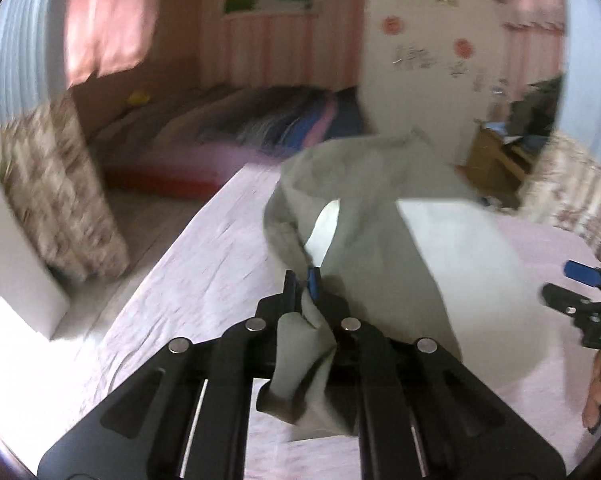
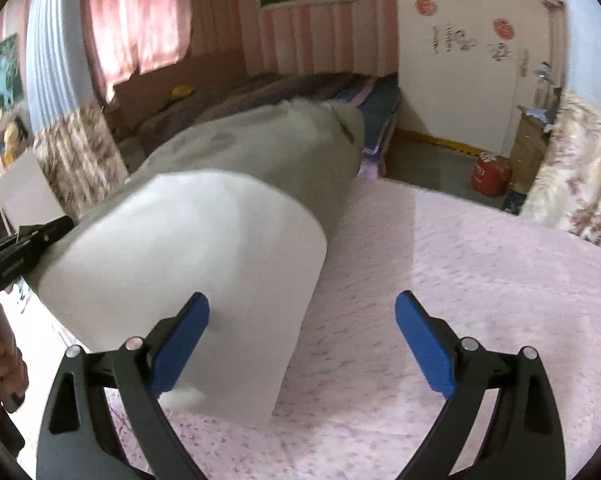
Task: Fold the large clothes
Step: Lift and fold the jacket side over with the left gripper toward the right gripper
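Grey-white cloth is the thing being handled: a large pale garment point(image 1: 380, 216) that hangs in the air above the bed with its pink sheet point(image 1: 204, 264). In the left wrist view one bunched edge of it passes between the fingers of the left gripper point(image 1: 303, 286), which are pressed together on the fabric, and a twisted tail of cloth falls down behind the fingertips toward the camera. From this pinch the garment rises and spreads to the right in a wide, lifted sheet; its far part is blurred.

In the right wrist view the same garment point(image 2: 220, 240) fills the left and middle of the picture, curved like a roll, with the lower edge hanging just over the pink sheet point(image 2: 460, 260). The right gripper point(image 2: 302, 316) stands wide apart, with nothing between its blue pads point(image 2: 424, 344); the left pad is just in front of the cloth, and I cannot tell whether it touches it. The left gripper point(image 2: 40, 232) shows at the left edge, at the garment's side.

Around the bed there is a flowered curtain point(image 1: 56, 184) to the left, a second low bed with dark striped bedding point(image 1: 260, 120) behind, a pink window curtain point(image 2: 136, 28) and a red container point(image 2: 490, 176) on the floor.
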Tool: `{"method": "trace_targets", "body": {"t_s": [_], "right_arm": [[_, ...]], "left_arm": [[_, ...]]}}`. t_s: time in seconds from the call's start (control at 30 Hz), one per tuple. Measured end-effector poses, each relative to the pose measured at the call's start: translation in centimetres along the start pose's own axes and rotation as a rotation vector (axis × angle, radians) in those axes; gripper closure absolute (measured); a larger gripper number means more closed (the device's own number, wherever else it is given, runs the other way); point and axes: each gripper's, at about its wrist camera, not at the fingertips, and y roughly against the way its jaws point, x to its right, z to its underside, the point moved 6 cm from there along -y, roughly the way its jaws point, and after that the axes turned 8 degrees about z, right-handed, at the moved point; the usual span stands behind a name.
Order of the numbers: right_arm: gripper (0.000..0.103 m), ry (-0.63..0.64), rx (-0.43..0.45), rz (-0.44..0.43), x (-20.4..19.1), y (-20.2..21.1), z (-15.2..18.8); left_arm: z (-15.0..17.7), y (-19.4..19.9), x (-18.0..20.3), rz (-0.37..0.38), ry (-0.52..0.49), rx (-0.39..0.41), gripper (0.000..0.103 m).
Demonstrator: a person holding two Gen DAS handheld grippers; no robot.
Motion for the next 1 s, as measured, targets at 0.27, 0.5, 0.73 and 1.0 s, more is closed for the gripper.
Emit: {"method": "trace_targets", "body": {"t_s": [0.27, 0.5, 0.73, 1.0], "right_arm": [[0.003, 0.044, -0.074, -0.007, -0.8, -5.0, 4.3], [0.003, 0.032, -0.025, 0.009, -0.7, -3.1, 3.1], [0.002, -0.047, 0.103, 0.052, 1.2, 0.1, -3.3], [0.002, -0.085, 0.081, 0.072, 0.3, -4.4, -8.5]], "left_arm": [[5.7, -5.2, -3.3, -0.027, 0.011, -0.138, 0.066], [4.6, -3.2, -6.0, -0.057, 0.062, -0.109, 0.023], [-0.7, 0.6, -5.0, -0.101, -0.014, 0.014, 0.008], [-8.2, -3.9, -0.2, 0.009, -0.029, 0.008, 0.003]]}}
